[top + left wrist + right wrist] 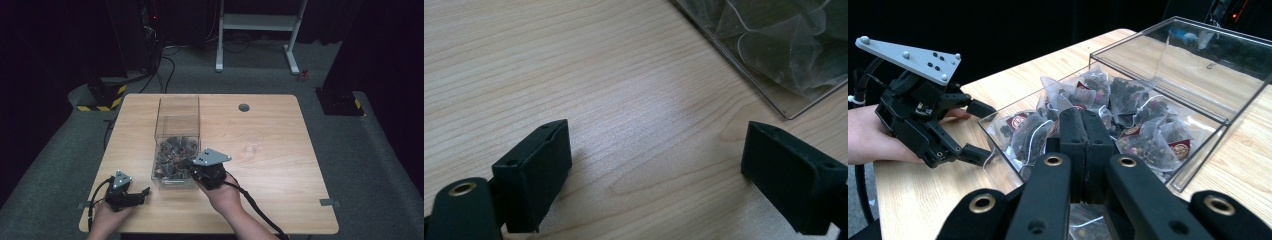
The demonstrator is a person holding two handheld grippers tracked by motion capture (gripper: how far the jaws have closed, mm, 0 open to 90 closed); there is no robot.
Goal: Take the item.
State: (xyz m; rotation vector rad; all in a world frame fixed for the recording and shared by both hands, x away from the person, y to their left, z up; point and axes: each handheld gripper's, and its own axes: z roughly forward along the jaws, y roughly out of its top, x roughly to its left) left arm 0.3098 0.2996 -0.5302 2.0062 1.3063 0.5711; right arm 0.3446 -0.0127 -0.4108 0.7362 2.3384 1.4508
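A clear plastic box (177, 107) stands on the wooden table (270, 165) with its lid up, and several pyramid tea bags (172, 150) lie in it. My right gripper (189, 165) reaches over the box's near right corner. In the right gripper view its jaws (1085, 117) are pressed together just above the tea bags (1143, 135), and I see nothing between them. My left gripper (142, 195) rests on the table left of the box's near corner, open and empty. Its wide-apart jaws (656, 132) point at bare wood near the box corner (774, 95). From the right gripper view the left gripper (983, 131) sits beside the box wall.
The raised lid (1188, 55) stands at the box's far end. A round cable hole (244, 107) sits at the table's back right. A white desk frame (257, 22) stands on the floor beyond. Bare wood stretches to the right of the box.
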